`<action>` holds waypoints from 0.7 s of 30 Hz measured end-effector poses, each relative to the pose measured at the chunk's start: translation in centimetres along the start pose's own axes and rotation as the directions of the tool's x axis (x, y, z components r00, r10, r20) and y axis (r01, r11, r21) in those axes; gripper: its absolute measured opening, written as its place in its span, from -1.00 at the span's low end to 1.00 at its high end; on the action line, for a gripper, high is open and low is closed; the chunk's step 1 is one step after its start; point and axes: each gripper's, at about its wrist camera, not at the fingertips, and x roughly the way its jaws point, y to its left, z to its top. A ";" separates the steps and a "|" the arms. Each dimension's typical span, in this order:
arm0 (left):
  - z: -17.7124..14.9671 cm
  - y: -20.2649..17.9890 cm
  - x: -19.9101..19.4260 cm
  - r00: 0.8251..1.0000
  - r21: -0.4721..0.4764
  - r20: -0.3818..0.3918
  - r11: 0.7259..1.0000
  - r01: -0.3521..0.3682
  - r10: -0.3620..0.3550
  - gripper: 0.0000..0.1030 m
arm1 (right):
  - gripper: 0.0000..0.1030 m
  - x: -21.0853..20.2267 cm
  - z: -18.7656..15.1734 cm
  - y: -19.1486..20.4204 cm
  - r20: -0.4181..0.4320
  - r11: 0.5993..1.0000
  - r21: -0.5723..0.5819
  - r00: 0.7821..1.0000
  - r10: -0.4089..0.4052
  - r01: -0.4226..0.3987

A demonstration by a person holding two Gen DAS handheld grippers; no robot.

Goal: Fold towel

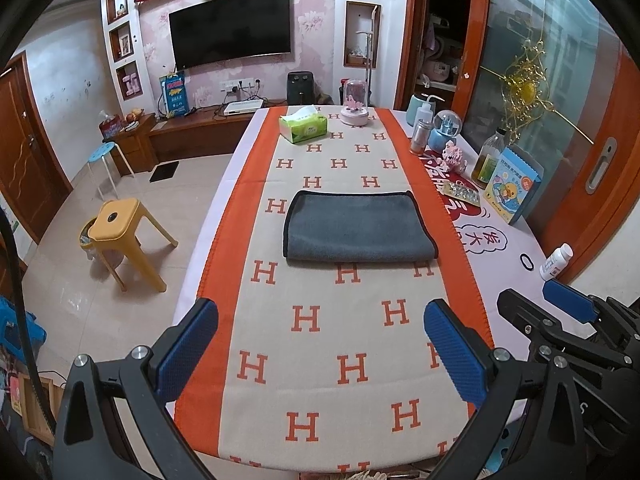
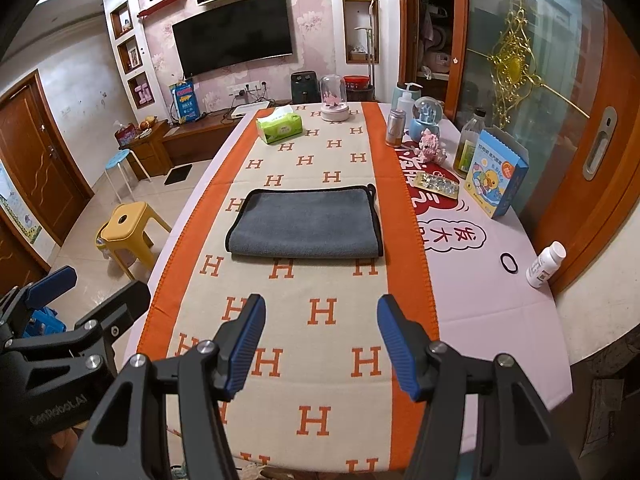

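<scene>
Nearest the lens, the left claw (image 1: pixel 320 344) stands wide open with nothing between its blue pads (image 1: pixel 456 352); the right claw (image 2: pixel 321 344) is likewise spread and holds nothing; both hang over the near end of the H-patterned runner (image 2: pixel 320 380), side by side, the right one showing at the edge of the left wrist view. Ahead of both, well apart from the pads, lies the grey towel (image 1: pixel 356 226) (image 2: pixel 306 224); it rests flat on the runner about mid-table, seemingly folded once already, with a rounded fold along its near edge and black-bound edges at the far side and both ends. Its long axis runs across the table, left to right, square to the line of approach; neither claw looks clearly nearer, so each would take its own end, I judge. Beyond it stand a tissue box (image 1: pixel 303 126) and a glass dome (image 1: pixel 354 100); bottles and a blue carton (image 2: pixel 496 180) crowd the right margin, clear of the towel.
</scene>
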 end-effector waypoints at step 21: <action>0.0 0.1 0.7 1.000 -0.005 -0.018 1.000 0.000 0.000 0.98 | 0.13 0.2 0.0 0.2 -0.005 1.000 -0.004 1.000 -0.003 0.003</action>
